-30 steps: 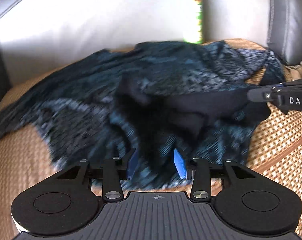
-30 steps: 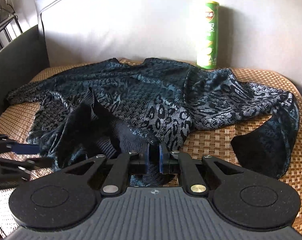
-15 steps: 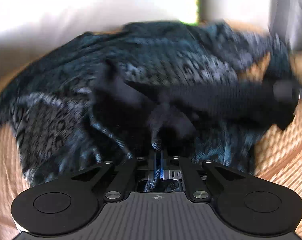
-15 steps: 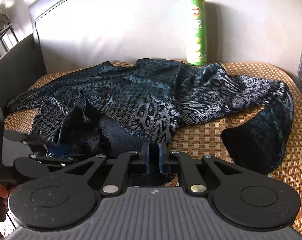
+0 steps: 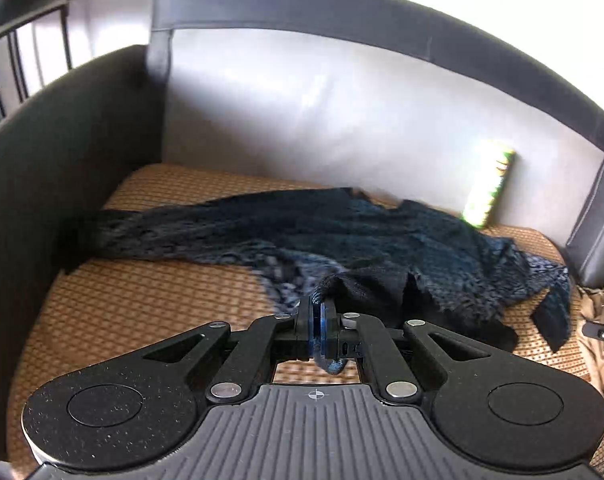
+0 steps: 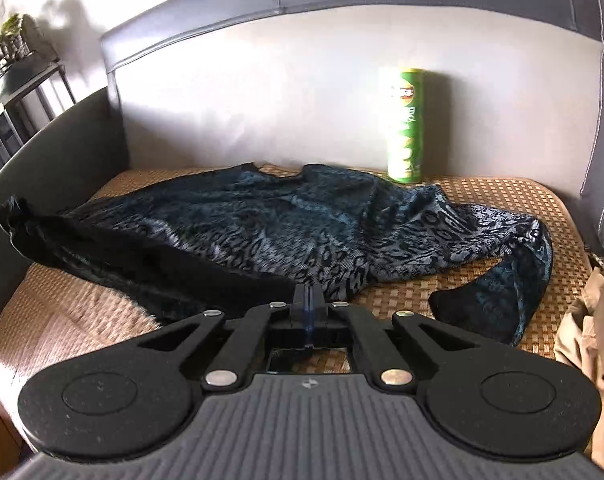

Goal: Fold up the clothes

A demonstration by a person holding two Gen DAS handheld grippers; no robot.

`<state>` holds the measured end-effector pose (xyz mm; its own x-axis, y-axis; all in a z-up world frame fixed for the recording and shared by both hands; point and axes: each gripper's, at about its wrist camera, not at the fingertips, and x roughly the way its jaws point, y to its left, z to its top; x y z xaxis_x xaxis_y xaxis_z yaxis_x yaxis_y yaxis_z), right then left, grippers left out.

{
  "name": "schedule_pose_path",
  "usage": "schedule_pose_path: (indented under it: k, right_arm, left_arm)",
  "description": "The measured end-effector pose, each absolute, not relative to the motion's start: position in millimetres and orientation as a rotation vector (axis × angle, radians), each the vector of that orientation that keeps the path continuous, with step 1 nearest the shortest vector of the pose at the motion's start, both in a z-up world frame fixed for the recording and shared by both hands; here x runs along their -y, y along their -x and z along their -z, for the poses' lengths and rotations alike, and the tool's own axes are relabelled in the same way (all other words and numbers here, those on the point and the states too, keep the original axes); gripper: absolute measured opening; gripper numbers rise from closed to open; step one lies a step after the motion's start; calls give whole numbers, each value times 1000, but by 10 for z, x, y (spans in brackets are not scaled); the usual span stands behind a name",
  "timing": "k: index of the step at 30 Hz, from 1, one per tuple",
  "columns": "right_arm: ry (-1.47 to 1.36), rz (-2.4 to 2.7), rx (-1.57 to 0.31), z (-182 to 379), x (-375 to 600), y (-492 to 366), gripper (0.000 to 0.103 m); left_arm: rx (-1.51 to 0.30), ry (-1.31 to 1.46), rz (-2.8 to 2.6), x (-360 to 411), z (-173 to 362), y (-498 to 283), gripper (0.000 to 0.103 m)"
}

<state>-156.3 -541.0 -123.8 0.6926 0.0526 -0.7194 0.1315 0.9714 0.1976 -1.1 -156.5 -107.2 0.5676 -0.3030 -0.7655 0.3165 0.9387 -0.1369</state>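
Left gripper (image 5: 317, 312) jaws clamped on dark patterned garment (image 5: 381, 240) edge; right gripper (image 6: 306, 300) jaws together, pinching hem.

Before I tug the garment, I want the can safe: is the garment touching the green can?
Cannot tell. In the right wrist view the garment ends right at the foot of the can, and no clear gap or contact shows; the left wrist view is blurred there.

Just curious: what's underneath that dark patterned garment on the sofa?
A woven straw-coloured mat lies under the dark patterned garment and shows all around it. Whatever sits beneath the cloth's middle is covered, so nothing more can be told.
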Motion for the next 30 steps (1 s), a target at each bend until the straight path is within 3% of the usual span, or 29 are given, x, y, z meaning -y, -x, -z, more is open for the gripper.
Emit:
schedule_pose_path:
  k: [4,6,9,18,23,24,25,30]
  right_arm:
    - [-305,59,-859,1492,5309,1501,11]
    - [-363,73,-881,1688,5253,1445,31]
    - [-438,136,-898,1939,5229,1357,40]
    - [-337,146,-911,2203,5270,807,54]
    - [-427,135,-998,2426,5404,456,52]
    - [-426,119,-1016,2464,5400,415,16]
    - [-440,96,-1035,2481,5399,386,7]
    - [-488,26,-917,1819,5447,642,5]
  left_arm:
    - [-909,-31,376,1531,1158,4,0]
    - [-906,-50,383,1536,1202,2,0]
    - [-908,-56,378,1461,1227,-17,0]
    - [-924,-58,342,1379,1350,-123,0]
    - [-935,-72,334,1392,1411,-150,0]
    - [-939,-64,328,1365,1406,-165,0]
    - [-943,-56,322,1336,1399,-181,0]
    - [-926,-27,323,1128,1183,-174,0]
